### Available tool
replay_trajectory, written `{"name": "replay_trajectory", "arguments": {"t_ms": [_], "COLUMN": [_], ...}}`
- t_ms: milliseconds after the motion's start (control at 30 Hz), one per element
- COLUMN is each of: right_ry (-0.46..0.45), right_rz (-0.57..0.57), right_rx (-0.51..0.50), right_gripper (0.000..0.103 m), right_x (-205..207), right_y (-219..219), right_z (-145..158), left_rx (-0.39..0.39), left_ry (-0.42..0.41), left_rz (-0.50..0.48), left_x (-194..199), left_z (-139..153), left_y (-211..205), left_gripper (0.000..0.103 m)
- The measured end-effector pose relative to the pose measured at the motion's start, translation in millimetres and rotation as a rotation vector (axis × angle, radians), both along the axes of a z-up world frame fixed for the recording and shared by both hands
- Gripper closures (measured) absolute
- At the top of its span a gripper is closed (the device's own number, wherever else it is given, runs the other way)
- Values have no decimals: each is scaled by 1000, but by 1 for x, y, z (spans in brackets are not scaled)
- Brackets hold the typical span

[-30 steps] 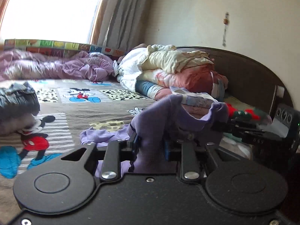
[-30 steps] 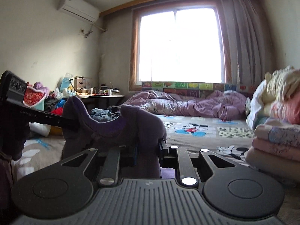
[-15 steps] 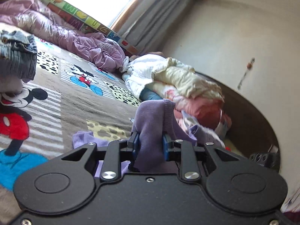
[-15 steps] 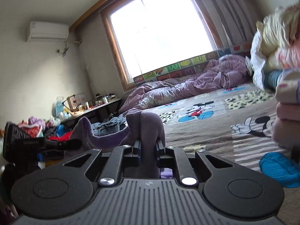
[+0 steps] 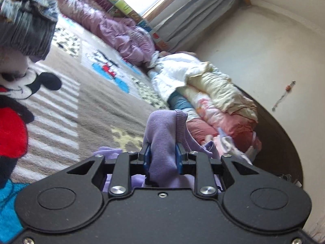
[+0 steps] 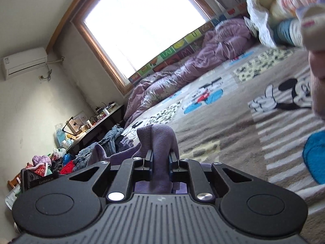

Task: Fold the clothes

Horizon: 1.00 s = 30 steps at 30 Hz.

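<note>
Bed (image 5: 97,109) under a lifted purple top (image 5: 162,142).
Left tongs (image 5: 161,158) and right tongs (image 6: 160,161) each clamp a bunched edge, likely holding it up between them for folding.

Daylight is admitted through the window (image 6: 140,24), whose panes are overexposed to plain white in the right wrist view. The wall (image 5: 270,46) in the left wrist view is softly and evenly lit. Motion blur is seen on the denim garment (image 5: 26,26) at upper left and on the stacked quilts (image 6: 284,6) at upper right. Straight lines are bowed by fisheye distortion, and the corners are darkened.
</note>
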State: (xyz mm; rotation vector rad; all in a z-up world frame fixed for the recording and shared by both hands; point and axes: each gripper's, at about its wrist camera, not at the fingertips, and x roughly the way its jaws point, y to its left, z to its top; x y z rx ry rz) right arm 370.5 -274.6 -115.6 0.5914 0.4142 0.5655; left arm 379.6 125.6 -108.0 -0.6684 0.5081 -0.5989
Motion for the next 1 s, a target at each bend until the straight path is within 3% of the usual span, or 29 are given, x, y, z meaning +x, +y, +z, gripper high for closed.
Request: {"name": "replay_trajectory", "arguments": {"t_ms": [300,333,400,500,567,633,767,933,967,1000], "right_ry": [154,172,192,196,194,189,143,95,104,113], "right_rz": [-9,-12,-18,-28,-41,-51,-62,-34,-19,-2], "right_rx": [65,67,66,79,90,77,2,-65,-63,-61], "right_gripper": [87,87,86,75,61,56,47,47,49,51], "right_x": [32,35,37,36,35,32,17,-6,-7,-7], "right_y": [1,1,1,-2,-5,-8,-12,-16,-14,-13], "right_z": [-33,-37,-41,-43,-43,-39,-24,-14,-16,-18], "left_rx": [-20,-24,-58,-125,-155,-158,-78,15,34,31], "left_ry": [117,130,170,195,187,177,173,139,127,130], "left_rz": [26,30,46,75,101,119,97,29,26,21], "left_x": [20,21,23,17,9,0,-18,-26,-26,-25], "left_z": [-28,-29,-34,-32,-24,-14,3,2,-1,-6], "left_y": [2,2,6,21,31,38,34,7,2,-2], "left_gripper": [79,77,56,52,52,52,52,52,56,75]}}
